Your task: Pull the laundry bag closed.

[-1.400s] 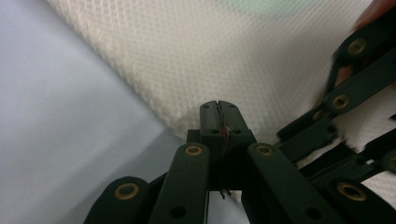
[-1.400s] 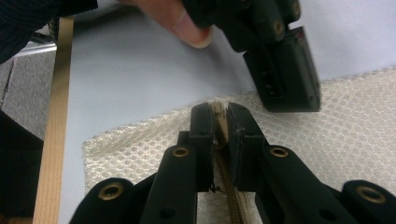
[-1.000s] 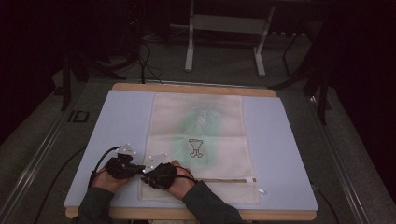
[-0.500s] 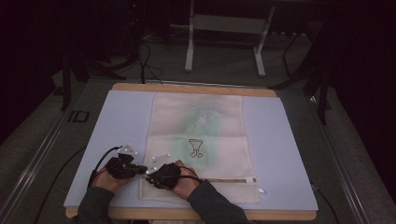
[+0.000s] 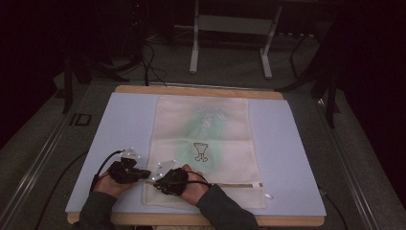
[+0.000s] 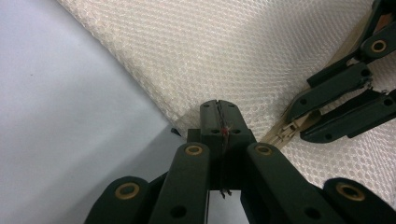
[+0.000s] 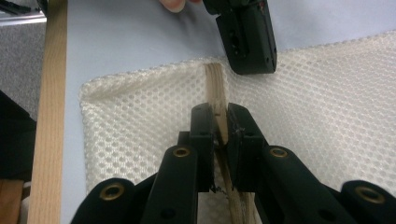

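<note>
Both tools (image 5: 143, 175) pinch the mesh bag (image 5: 206, 139), lying lengthwise away from the person.

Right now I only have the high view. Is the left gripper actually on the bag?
Observer: Yes, the left gripper has its jaws shut on the mesh edge of the bag.
Operator: And the right?
Observer: The right gripper straddles the zipper, jaws nearly together, apparently pinching it.
Operator: Slider?
Observer: The slider sits at the right gripper's tips, close beside the left one's.
</note>
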Action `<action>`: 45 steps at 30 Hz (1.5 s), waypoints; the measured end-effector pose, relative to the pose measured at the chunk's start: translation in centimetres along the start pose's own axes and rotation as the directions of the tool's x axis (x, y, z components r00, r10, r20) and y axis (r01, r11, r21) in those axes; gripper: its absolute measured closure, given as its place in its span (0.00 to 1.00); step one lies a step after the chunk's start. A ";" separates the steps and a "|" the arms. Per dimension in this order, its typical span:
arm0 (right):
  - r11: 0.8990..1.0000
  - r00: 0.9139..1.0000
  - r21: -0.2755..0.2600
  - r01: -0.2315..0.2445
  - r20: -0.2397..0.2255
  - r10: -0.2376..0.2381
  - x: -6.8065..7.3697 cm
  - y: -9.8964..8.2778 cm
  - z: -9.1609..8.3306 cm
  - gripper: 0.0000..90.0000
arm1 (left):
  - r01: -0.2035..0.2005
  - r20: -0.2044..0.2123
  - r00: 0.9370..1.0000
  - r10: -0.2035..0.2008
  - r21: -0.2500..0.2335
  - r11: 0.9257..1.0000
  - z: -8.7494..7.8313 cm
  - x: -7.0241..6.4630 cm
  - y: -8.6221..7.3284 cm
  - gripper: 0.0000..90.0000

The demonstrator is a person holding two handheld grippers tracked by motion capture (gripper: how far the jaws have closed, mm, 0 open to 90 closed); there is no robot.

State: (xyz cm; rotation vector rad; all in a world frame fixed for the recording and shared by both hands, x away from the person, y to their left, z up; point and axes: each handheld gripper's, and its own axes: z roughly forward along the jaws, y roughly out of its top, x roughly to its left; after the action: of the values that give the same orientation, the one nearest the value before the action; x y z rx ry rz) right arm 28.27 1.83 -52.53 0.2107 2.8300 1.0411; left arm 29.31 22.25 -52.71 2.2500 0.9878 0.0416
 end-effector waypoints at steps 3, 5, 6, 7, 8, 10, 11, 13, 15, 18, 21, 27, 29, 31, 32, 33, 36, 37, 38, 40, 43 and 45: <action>1.000 1.000 0.007 0.000 0.001 0.000 0.0 -0.1 -0.2 0.91 | -0.001 -0.003 1.000 0.001 0.001 1.000 0.0 0.0 0.0 1.00; 1.000 1.000 0.010 0.006 0.003 -0.006 0.0 -0.2 -0.4 0.91 | 0.002 -0.001 1.000 -0.002 0.000 1.000 0.0 0.0 0.0 1.00; 1.000 1.000 0.017 0.010 0.001 -0.010 0.0 -0.3 -0.5 0.91 | 0.001 0.000 1.000 -0.001 0.001 1.000 0.0 0.0 0.0 1.00; 1.000 1.000 0.020 0.009 0.003 -0.009 0.0 -0.3 -0.6 0.91 | 0.001 -0.001 1.000 -0.001 0.002 1.000 0.0 0.0 0.0 1.00; 1.000 1.000 0.022 0.013 0.004 -0.013 0.0 -0.4 -0.7 0.91 | 0.000 -0.002 1.000 0.000 0.003 1.000 0.0 0.0 0.0 1.00; 0.999 1.000 0.026 0.026 0.007 -0.026 0.0 -0.4 -0.8 0.91 | 0.001 0.000 1.000 -0.001 0.004 1.000 0.0 0.0 0.1 1.00; 0.999 1.000 0.027 0.026 0.009 -0.027 0.0 -0.5 -0.8 0.91 | 0.000 -0.001 1.000 0.000 0.006 1.000 0.0 0.0 0.1 1.00; 0.999 1.000 0.033 0.024 0.007 -0.024 0.0 -0.6 -1.0 0.91 | -0.003 -0.003 1.000 0.003 0.008 1.000 0.0 0.0 0.1 1.00; 0.999 1.000 0.036 0.028 0.007 -0.028 0.0 -0.6 -1.1 0.91 | -0.003 -0.004 1.000 0.003 0.009 1.000 0.0 0.0 0.1 1.00; 0.999 0.999 0.041 0.031 0.009 -0.032 0.0 -0.8 -1.3 0.91 | -0.003 -0.003 1.000 0.003 0.010 1.000 0.0 0.0 0.1 1.00; 0.998 0.999 0.049 0.033 0.008 -0.034 -0.1 -0.9 -1.5 0.91 | -0.003 -0.003 1.000 0.003 0.009 1.000 0.0 0.0 0.1 1.00; 0.998 0.999 0.051 0.033 0.013 -0.034 -0.1 -1.4 -2.0 0.91 | -0.002 -0.005 1.000 0.002 0.008 1.000 0.0 0.0 0.1 1.00; 0.998 0.999 0.056 0.032 0.012 -0.032 -0.1 -1.5 -2.1 0.91 | -0.002 -0.005 1.000 0.002 0.008 1.000 0.0 -0.1 0.1 1.00; 0.998 0.999 0.060 0.032 0.012 -0.033 -0.1 -1.6 -2.2 0.91 | -0.002 -0.004 1.000 0.002 0.008 1.000 0.0 0.0 0.1 1.00; 0.998 0.999 0.059 0.032 0.014 -0.033 -0.1 -1.6 -2.3 0.91 | -0.002 -0.004 1.000 0.002 0.008 1.000 0.0 0.0 0.1 1.00; 0.998 0.999 0.061 0.034 0.015 -0.035 -0.1 -1.7 -2.4 0.91 | -0.002 -0.004 1.000 0.002 0.008 1.000 0.0 0.0 0.1 1.00; 0.997 0.999 0.063 0.036 0.015 -0.037 -0.1 -1.8 -2.5 0.91 | -0.003 -0.005 1.000 0.003 0.008 1.000 0.0 -0.1 0.1 1.00; 0.997 0.999 0.062 0.037 0.014 -0.038 -0.1 -1.8 -2.5 0.91 | -0.003 -0.006 1.000 0.003 0.008 1.000 0.0 -0.1 0.1 1.00; 0.997 0.999 0.064 0.038 0.017 -0.039 0.0 -1.8 -2.5 0.91 | -0.003 -0.006 1.000 0.003 0.008 1.000 0.0 -0.1 0.1 1.00; 0.997 0.999 0.067 0.042 0.018 -0.043 0.0 -1.9 -2.6 0.91 | -0.003 -0.004 1.000 0.003 0.009 1.000 0.0 0.0 0.1 1.00; 0.996 0.999 0.073 0.041 0.016 -0.042 0.0 -2.0 -2.9 0.91 | -0.003 -0.005 1.000 0.003 0.008 1.000 0.0 -0.1 0.1 1.00; 0.996 0.999 0.074 0.042 0.017 -0.043 0.0 -2.2 -3.1 0.91 | -0.002 -0.004 1.000 0.003 0.009 1.000 0.0 -0.1 0.1 1.00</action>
State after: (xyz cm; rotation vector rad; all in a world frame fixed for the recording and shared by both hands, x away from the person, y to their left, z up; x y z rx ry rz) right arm 27.63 -1.79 -51.59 0.1658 2.8451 0.9227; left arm 29.35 22.16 -52.63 2.2601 0.9894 0.0434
